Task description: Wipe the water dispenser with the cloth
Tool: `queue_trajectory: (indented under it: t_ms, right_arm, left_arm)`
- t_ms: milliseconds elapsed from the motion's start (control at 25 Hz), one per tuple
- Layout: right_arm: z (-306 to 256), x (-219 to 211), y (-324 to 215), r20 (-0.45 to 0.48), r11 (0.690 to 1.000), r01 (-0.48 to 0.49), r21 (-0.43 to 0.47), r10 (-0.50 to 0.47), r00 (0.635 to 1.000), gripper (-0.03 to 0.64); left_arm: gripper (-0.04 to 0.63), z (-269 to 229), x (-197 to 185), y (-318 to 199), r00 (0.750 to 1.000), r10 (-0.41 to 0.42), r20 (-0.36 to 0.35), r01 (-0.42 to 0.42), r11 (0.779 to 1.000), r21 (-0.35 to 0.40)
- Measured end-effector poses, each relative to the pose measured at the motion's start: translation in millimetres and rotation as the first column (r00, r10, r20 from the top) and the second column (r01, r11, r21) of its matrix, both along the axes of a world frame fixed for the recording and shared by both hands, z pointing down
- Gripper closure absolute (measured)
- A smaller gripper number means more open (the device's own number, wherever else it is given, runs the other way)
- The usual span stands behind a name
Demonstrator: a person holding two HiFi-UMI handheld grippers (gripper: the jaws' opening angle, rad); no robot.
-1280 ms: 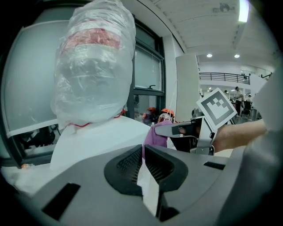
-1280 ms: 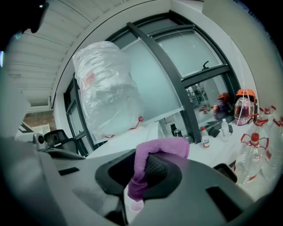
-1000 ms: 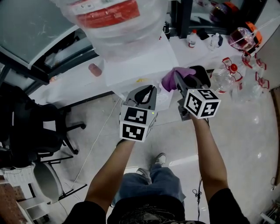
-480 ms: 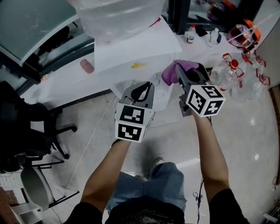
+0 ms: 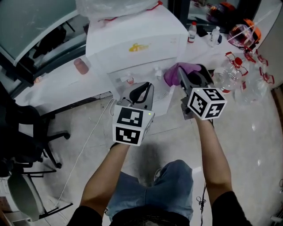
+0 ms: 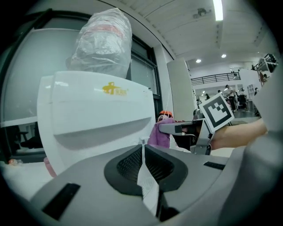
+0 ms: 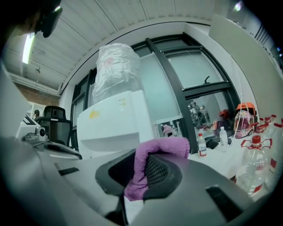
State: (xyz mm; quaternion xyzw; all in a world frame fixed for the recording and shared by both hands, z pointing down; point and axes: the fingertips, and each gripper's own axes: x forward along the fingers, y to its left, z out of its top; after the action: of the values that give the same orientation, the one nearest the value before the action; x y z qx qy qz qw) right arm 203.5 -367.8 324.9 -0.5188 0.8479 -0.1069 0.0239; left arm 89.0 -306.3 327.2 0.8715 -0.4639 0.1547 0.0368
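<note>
The white water dispenser [image 5: 137,42] stands ahead of me, with a plastic-wrapped bottle [image 5: 115,6] on top and two small taps in its front recess. My right gripper [image 5: 181,75] is shut on a purple cloth [image 5: 170,76], held just right of the dispenser's front, not clearly touching it. In the right gripper view the cloth [image 7: 150,163] bulges over the jaws, with the dispenser [image 7: 115,123] behind it. My left gripper [image 5: 140,93] is shut and empty, below the tap recess. The left gripper view faces the dispenser [image 6: 97,119], with the cloth [image 6: 160,134] at its right.
A white table [image 5: 57,86] runs behind the dispenser and carries a pink cup [image 5: 81,66], a small bottle [image 5: 191,32] and clear plastic bottles [image 5: 227,75]. An orange face shield [image 5: 245,33] lies at the far right. A black office chair [image 5: 22,128] stands left.
The view has tilted, so the dispenser's whole front now shows. The left gripper has shifted slightly down and left. The right gripper still holds the cloth in about the same place.
</note>
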Motion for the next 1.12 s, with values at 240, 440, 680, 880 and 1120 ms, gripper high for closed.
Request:
queue_trajectory:
  t_ms: [240, 440, 680, 880, 1120]
  right_arm:
    - [42, -3, 2, -0.037, 1.0, -0.012, 0.02, 0.013, 0.999, 0.57]
    - [76, -8, 3, -0.049, 0.999, -0.026, 0.035, 0.028, 0.998, 0.569]
    - [121, -9, 1, -0.043, 0.999, -0.038, 0.011, 0.038, 0.998, 0.569]
    - [156, -5, 0, -0.04, 0.998, -0.052, -0.018, 0.051, 0.998, 0.57]
    - [171, 0, -1, -0.02, 0.998, -0.067, -0.01, 0.067, 0.998, 0.569]
  left_arm:
    - [0.557, 24, -6, 3, 0.999, 0.007, -0.034, -0.006, 0.999, 0.047]
    - [0.557, 50, -8, 6, 0.999, 0.023, -0.036, -0.02, 0.997, 0.072]
    - [0.557, 78, -21, 8, 0.999, 0.007, -0.039, -0.004, 0.996, 0.09]
    - [0.557, 96, -32, 6, 0.999, -0.012, -0.034, 0.015, 0.995, 0.095]
    - [0.557, 112, -37, 8, 0.999, -0.02, -0.03, 0.023, 0.995, 0.101]
